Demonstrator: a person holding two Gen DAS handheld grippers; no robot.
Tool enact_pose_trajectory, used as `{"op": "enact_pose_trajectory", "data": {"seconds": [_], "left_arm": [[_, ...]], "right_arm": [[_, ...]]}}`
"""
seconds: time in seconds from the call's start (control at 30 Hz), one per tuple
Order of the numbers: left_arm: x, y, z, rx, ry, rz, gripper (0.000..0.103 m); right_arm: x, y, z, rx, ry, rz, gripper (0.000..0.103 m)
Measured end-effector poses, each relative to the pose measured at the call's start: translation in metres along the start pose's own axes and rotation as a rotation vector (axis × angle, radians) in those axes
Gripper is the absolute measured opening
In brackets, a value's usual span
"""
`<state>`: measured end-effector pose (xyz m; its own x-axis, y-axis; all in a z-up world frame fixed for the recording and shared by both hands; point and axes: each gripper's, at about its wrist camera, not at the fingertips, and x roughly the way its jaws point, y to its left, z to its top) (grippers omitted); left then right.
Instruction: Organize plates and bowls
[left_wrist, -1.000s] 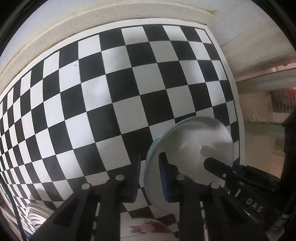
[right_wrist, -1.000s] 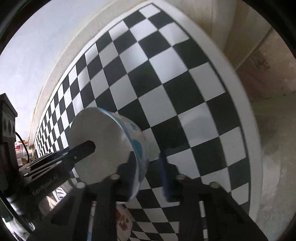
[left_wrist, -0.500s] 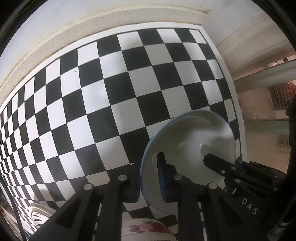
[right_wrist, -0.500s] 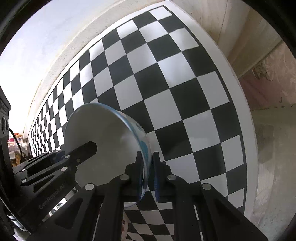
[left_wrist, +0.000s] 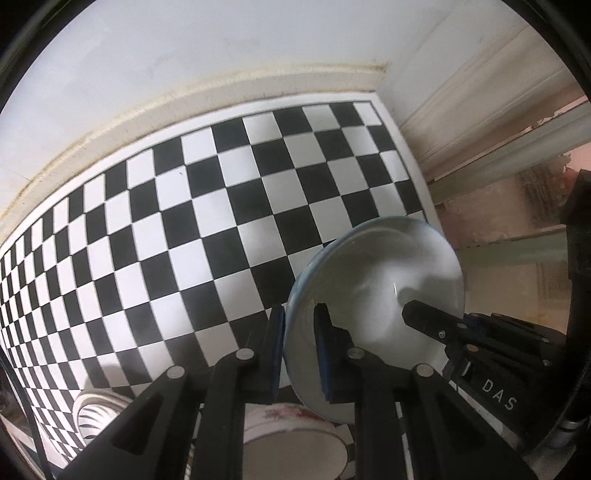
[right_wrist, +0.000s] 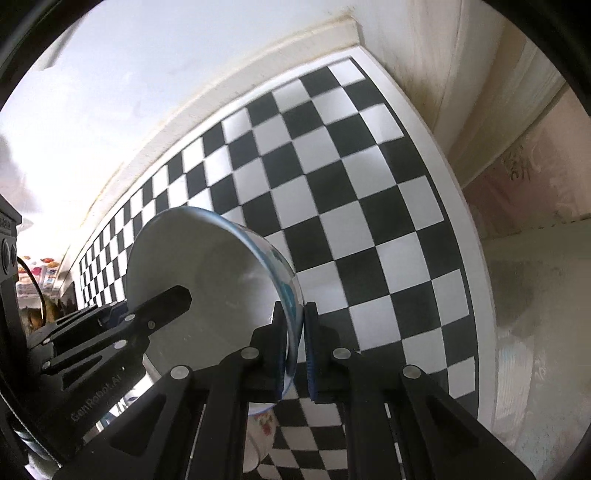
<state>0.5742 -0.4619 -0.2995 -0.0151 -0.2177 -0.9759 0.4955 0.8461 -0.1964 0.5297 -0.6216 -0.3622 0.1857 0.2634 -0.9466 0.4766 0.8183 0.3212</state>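
- Left claw (left_wrist: 299, 350) and right claw (right_wrist: 295, 347): pinching opposite rims of one bowl (left_wrist: 376, 273).
- Risk: slip onto checkered bench (left_wrist: 221, 221) if claws move unevenly.

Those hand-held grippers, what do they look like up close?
Both are matte black, with angular linkage bars joined by silver rivets. The left hand-held gripper and right hand-held gripper end in flat fingers faced with blue pads. White lettering marks the bodies: "DAS" on one, "GenRobot.AI" on the other.
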Motion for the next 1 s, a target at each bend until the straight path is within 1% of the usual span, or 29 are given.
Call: {"op": "enact_pose_trajectory", "data": {"seconds": [0.23, 0.27, 0.47, 0.73, 1.0], "left_arm": [[-0.044, 0.006, -0.019, 0.005, -0.056, -0.008, 0.014], [-0.048, 0.008, -0.022, 0.007, -0.058, -0.008, 0.014], [-0.070, 0.014, -0.053, 0.011, -0.071, -0.013, 0.014], [-0.074, 0.024, -0.091, 0.007, -0.059, -0.024, 0.014], [-0.061, 0.031, -0.119, -0.006, -0.019, -0.020, 0.014]], "right_arm": [[-0.036, 0.023, -0.021, -0.042, -0.053, 0.014, 0.010], [-0.046, 0.016, -0.023, -0.047, -0.056, 0.017, 0.010], [-0.061, 0.039, -0.054, -0.073, -0.071, 0.024, 0.010], [-0.062, 0.053, -0.098, -0.091, -0.053, 0.024, 0.010], [-0.047, 0.055, -0.126, -0.094, -0.011, 0.024, 0.010]]}}
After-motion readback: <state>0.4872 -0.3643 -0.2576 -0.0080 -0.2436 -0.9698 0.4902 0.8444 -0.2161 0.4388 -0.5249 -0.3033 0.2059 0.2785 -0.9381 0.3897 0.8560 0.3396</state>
